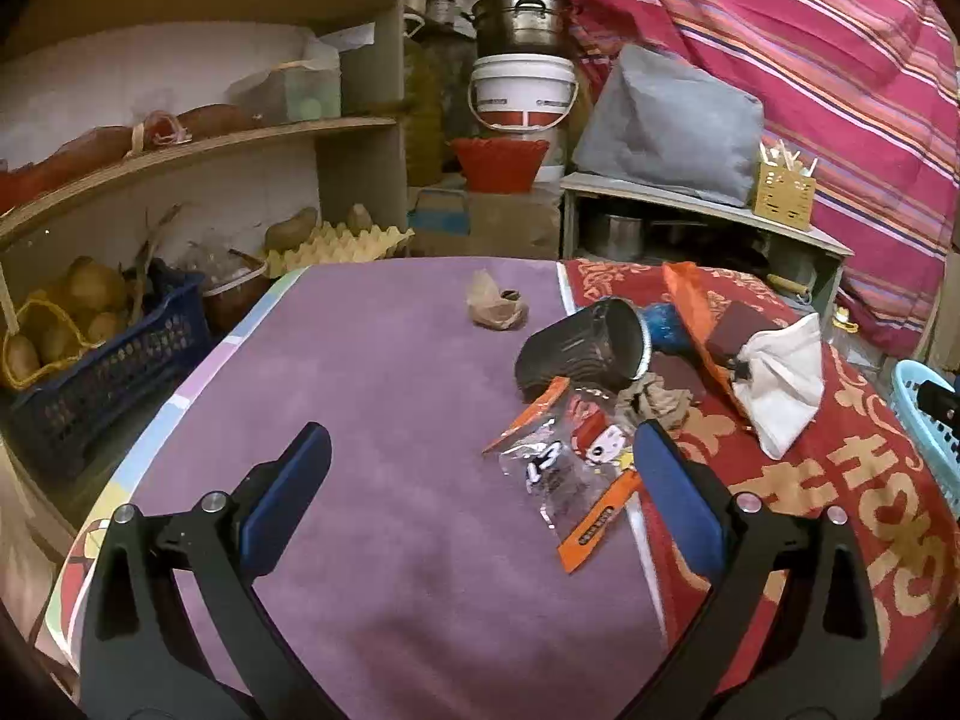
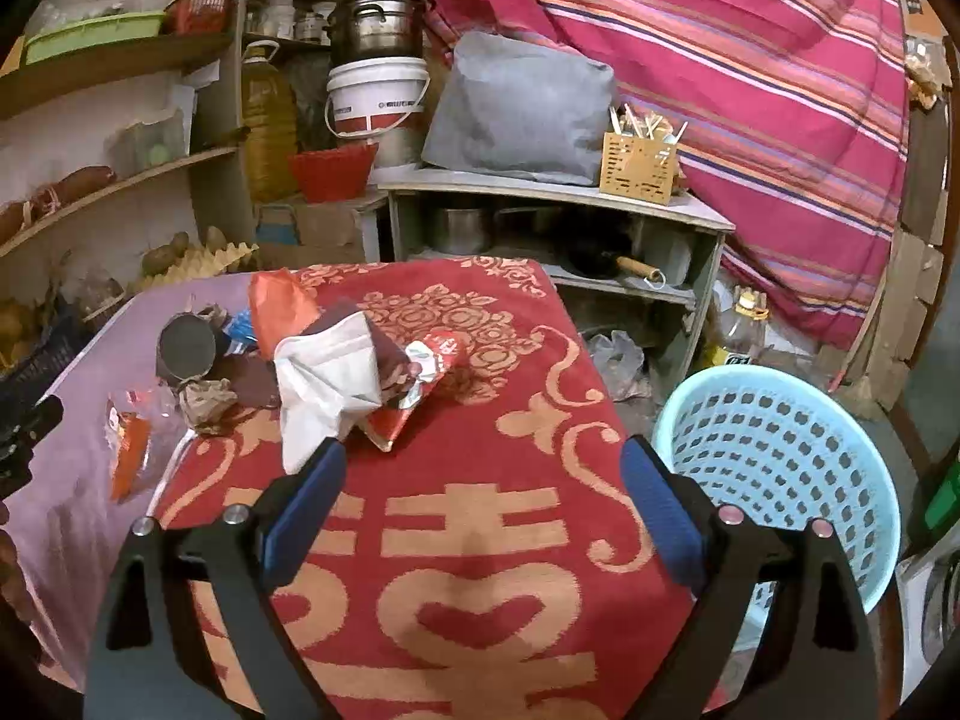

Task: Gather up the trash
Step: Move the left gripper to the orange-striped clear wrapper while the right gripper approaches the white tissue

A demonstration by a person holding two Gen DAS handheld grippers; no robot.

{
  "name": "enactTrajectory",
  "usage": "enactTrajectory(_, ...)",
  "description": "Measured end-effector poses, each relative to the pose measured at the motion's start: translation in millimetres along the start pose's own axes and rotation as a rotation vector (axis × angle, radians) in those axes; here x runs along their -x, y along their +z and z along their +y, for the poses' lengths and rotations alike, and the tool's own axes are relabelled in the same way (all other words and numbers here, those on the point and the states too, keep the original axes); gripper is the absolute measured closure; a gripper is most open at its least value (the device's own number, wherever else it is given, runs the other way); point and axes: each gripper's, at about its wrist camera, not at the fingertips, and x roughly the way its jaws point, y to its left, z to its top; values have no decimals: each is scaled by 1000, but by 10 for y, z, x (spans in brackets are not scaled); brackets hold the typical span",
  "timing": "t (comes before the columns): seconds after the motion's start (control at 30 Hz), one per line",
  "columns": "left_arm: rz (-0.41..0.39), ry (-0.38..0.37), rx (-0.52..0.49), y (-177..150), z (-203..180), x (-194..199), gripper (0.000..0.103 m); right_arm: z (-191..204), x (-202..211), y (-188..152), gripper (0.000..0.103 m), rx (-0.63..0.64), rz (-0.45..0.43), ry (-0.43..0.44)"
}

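Note:
Trash lies in a heap where the purple mat [image 1: 360,396] meets the red patterned cloth [image 2: 480,516]. A dark paper cup [image 1: 585,351] lies on its side, a clear and orange wrapper [image 1: 564,468] in front of it, a crumpled brown paper [image 1: 495,303] farther back. A white paper bag [image 2: 327,384] and a red foil wrapper [image 2: 420,387] rest on the red cloth. My left gripper [image 1: 480,468] is open above the purple mat, its right finger beside the clear wrapper. My right gripper [image 2: 483,477] is open over the red cloth, just short of the white bag. Neither holds anything.
A light blue perforated basket [image 2: 780,480] stands to the right of the table, below its edge. Behind are wooden shelves [image 1: 198,144] with potatoes and egg trays, a white bucket [image 1: 522,90] under a metal pot, a low cabinet [image 2: 558,204] and a striped pink curtain [image 2: 720,60].

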Motion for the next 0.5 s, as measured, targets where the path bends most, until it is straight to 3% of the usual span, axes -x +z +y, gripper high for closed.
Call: enactTrajectory(0.5, 79, -30, -1, -89, 113, -92, 6, 150, -113, -31, 10, 33, 26, -47)
